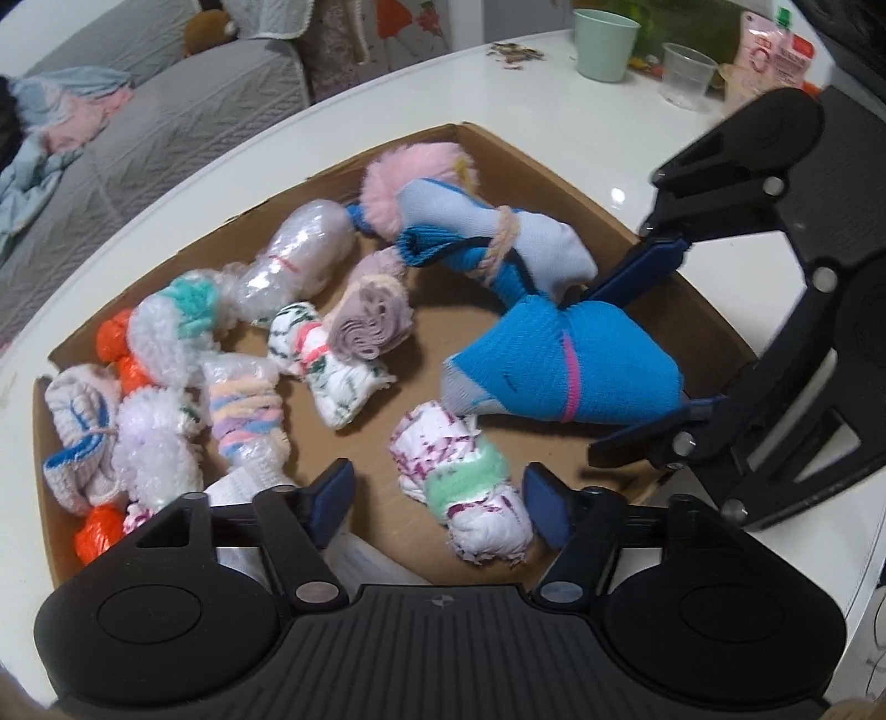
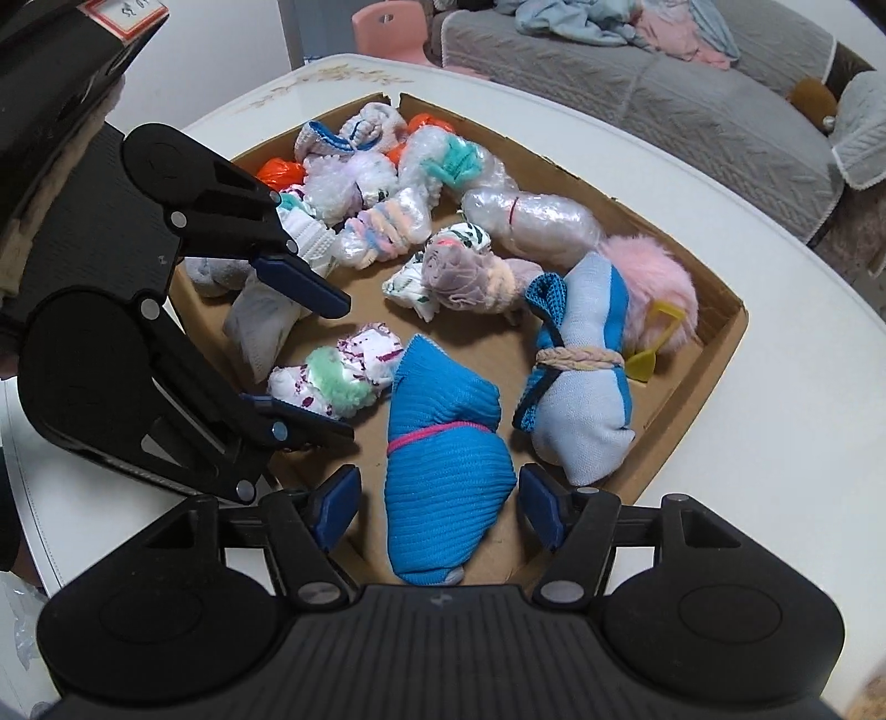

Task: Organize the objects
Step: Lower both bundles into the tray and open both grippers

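Grippers tilt steeply down over the cardboard tray [image 2: 720, 354], my right gripper [image 2: 437, 504] spread around the blue sock roll [image 2: 443, 476] without pressing, my left gripper [image 1: 437, 504] spread over the white-and-green sock bundle [image 1: 465, 476]; only the left view shows the green cup [image 1: 603, 41].

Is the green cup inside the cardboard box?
No, the green cup stands on the white table, beyond the cardboard box.

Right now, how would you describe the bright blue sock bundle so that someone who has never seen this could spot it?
Look in the cardboard box on the white table. The blue sock bundle lies between the open right gripper fingers. It alone is solid bright blue with a thin pink band around its middle.
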`<state>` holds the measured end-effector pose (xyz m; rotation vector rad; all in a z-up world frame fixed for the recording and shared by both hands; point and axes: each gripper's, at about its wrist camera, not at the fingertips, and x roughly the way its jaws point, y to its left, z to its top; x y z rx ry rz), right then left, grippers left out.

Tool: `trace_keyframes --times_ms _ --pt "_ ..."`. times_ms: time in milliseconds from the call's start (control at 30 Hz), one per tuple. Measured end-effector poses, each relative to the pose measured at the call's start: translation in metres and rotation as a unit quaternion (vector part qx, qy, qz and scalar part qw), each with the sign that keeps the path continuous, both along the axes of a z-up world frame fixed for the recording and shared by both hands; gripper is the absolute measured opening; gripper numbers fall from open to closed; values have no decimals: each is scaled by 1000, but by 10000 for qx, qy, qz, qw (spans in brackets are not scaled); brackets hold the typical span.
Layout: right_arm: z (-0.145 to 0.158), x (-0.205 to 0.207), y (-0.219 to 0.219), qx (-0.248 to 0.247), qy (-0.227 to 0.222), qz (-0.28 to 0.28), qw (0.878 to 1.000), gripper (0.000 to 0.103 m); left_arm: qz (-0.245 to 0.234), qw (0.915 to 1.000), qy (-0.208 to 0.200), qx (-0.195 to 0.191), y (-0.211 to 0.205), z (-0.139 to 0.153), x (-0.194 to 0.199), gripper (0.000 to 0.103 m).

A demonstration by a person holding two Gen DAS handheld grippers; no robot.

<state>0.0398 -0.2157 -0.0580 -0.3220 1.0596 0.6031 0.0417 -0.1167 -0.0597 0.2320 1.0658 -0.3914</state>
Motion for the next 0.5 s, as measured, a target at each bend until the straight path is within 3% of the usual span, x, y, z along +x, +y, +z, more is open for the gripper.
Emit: trace_keyframes --times_ms 133,500 --pt "3 -1 2 -19 -80 -53 10000 72 118 9999 -20 -28 3 2 -2 78" --pt "11 0 1 111 -51 -206 9997 77 331 9994 -102 9 7 16 -6 85"
